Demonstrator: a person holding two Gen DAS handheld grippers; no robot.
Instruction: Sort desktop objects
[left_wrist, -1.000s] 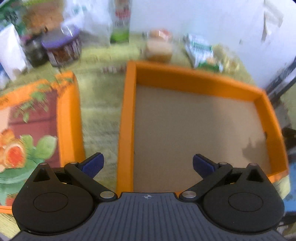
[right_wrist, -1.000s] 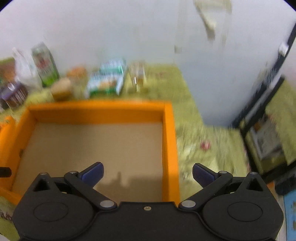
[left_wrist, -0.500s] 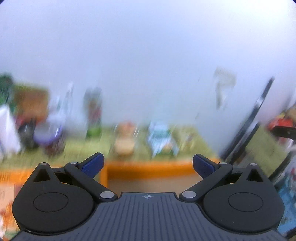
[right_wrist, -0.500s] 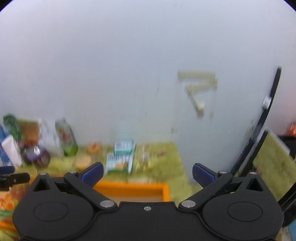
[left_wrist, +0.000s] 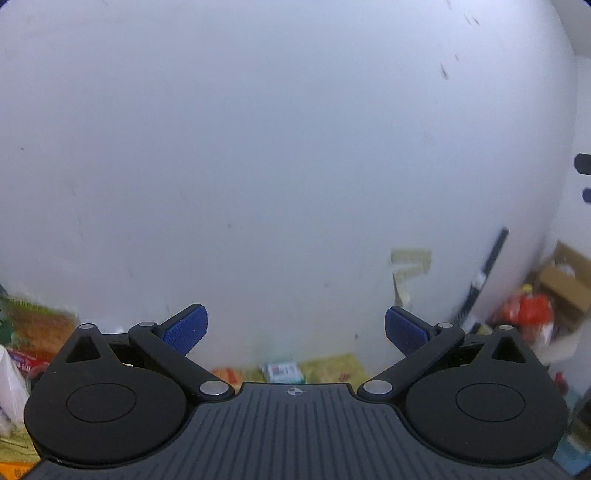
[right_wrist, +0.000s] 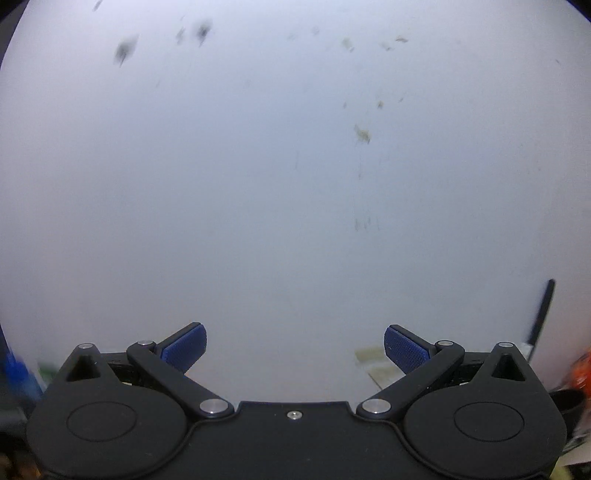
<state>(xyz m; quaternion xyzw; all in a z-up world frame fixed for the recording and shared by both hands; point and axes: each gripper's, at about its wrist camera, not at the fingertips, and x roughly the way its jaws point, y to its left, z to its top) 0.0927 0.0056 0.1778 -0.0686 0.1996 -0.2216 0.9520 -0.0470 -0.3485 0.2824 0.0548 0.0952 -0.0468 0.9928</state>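
Left gripper (left_wrist: 293, 332): jaws spread wide, nothing between them. It is pitched up toward the white wall (left_wrist: 258, 147), so only a strip of the worktop (left_wrist: 332, 363) with its green covering shows just above the housing. On that strip lie the objects to be sorted: blurred packets (left_wrist: 33, 328) at the far left, an orange item too blurred to name, and a small green-and-white packet (left_wrist: 282, 371) near centre. Taped paper strips (left_wrist: 410, 262) hang on the wall further right; a cardboard box (left_wrist: 565, 280) stands at the far right.

Right gripper (right_wrist: 293, 345): jaws likewise wide and empty. It is tilted higher, so the wall fills its view and no worktop is visible.

Judgement: both grippers are raised clear of the objects and held ready to grasp; neither is aligned with a target.
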